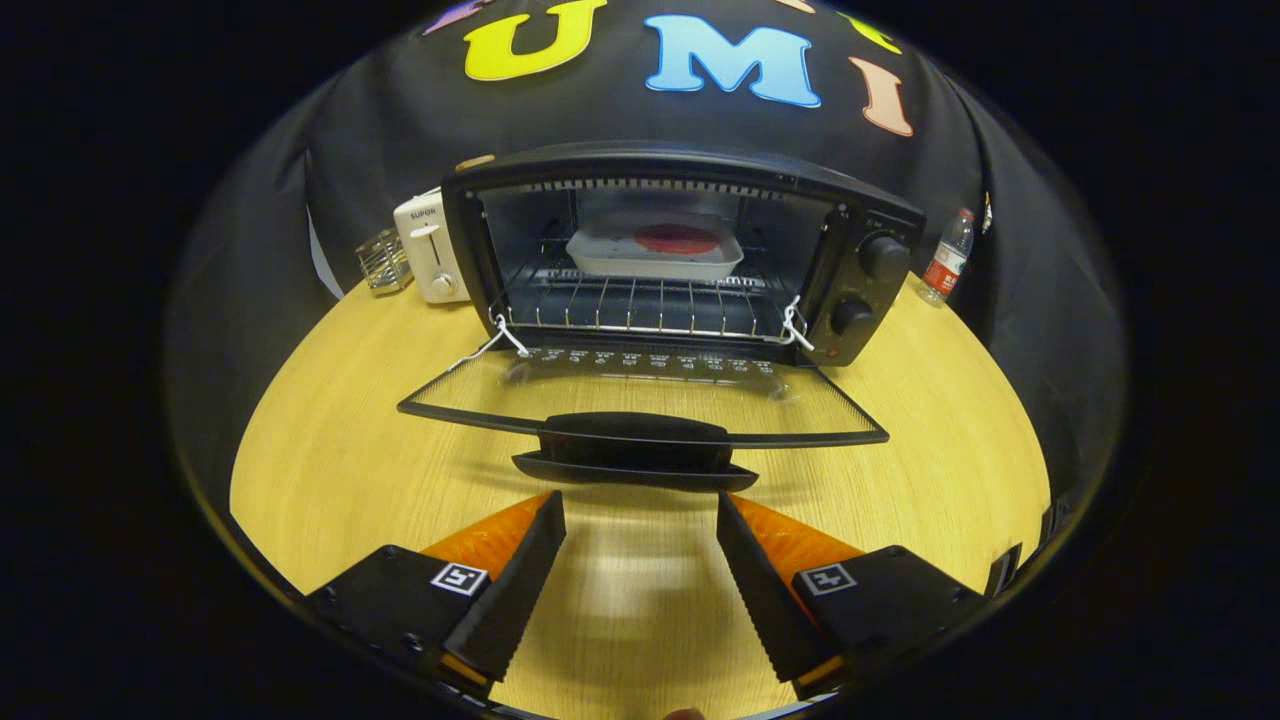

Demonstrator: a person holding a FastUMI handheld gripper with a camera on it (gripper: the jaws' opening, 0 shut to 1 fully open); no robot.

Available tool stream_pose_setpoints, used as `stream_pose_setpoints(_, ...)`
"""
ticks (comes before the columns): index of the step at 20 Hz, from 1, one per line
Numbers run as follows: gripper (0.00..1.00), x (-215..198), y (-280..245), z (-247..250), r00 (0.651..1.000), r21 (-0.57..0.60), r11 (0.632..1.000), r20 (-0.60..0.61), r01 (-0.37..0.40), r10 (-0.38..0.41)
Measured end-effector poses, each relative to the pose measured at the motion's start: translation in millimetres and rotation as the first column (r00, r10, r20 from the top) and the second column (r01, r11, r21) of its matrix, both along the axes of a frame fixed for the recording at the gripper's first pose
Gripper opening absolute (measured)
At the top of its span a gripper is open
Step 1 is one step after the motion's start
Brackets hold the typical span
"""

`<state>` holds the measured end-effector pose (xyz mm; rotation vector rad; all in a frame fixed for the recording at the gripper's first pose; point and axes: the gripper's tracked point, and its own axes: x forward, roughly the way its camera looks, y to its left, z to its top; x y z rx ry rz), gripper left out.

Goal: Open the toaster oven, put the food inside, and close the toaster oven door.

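Gripper view: my gripper (640, 510) is spread wide with nothing held, low in frame above the desk (330, 460). Toaster oven (680, 250) at centre, door (640, 405) dropped open; food tray (655, 250) sits on its rack.

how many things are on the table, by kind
toaster oven, door down, white tray of food inside: 1
white toaster: 1
wire rack: 1
bottle: 1
total: 4
tongs open, holding nothing, just short of the door handle
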<state>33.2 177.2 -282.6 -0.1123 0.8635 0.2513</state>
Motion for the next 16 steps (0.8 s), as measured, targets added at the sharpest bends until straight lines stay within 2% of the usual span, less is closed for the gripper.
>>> stream_pose_setpoints(5, 0.97, 19, -5, 44, 0.986, -0.02, 1.0, 0.165, -0.009, 0.012)
stream_pose_setpoints(9, 0.97, 35, -6, 54, 0.984, 0.001, 1.0, 0.18, 0.018, -0.018)
stream_pose_setpoints(11, 0.97, 43, -3, 56, 0.979, 0.001, 1.0, 0.202, 0.008, -0.007)
stream_pose_setpoints(16, 0.97, 60, 3, 91, 0.936, 0.042, 0.998, 0.351, -0.039, 0.022)
